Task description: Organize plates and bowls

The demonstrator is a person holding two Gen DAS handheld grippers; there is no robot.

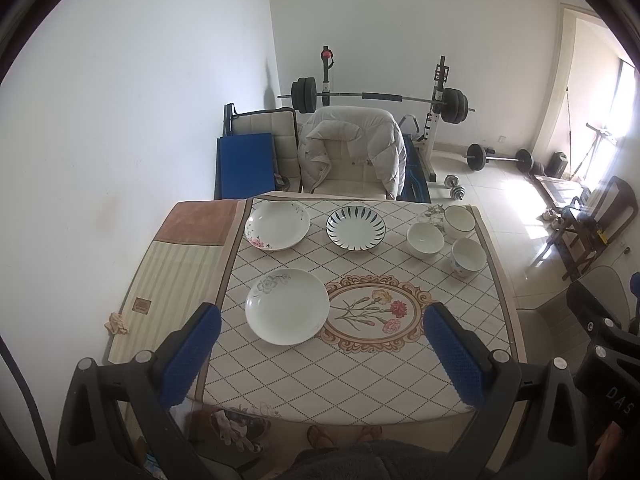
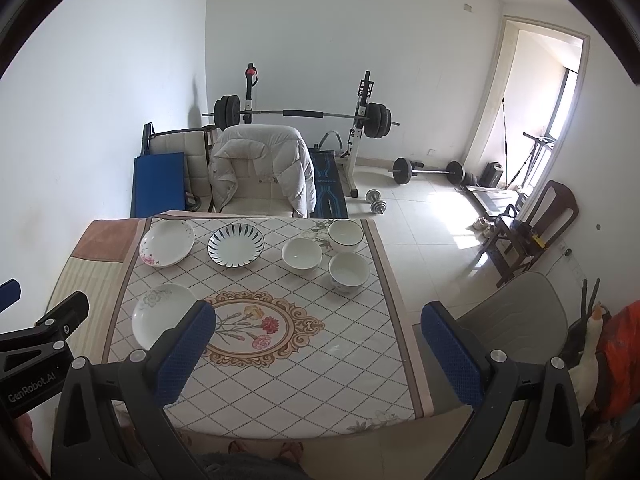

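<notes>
Three plates lie on the patterned tablecloth (image 1: 320,364): a white plate with a grey flower (image 1: 287,306) near the front left, a pink-flowered plate (image 1: 277,225) at the back left, and a blue-leaf plate (image 1: 355,227) behind the centre. Three white bowls cluster at the back right: one plain (image 1: 425,239), one dark-rimmed (image 1: 459,221), one with a small blue mark (image 1: 467,257). My left gripper (image 1: 320,316) hangs open high above the table's front, nothing between its fingers. My right gripper (image 2: 316,316) is open too, above the front right edge.
A cream chair with a white padded jacket (image 1: 354,148) stands behind the table. A barbell rack (image 1: 380,98) and loose weights (image 1: 500,156) fill the back. A grey chair (image 2: 516,320) sits right of the table. A wall runs along the left.
</notes>
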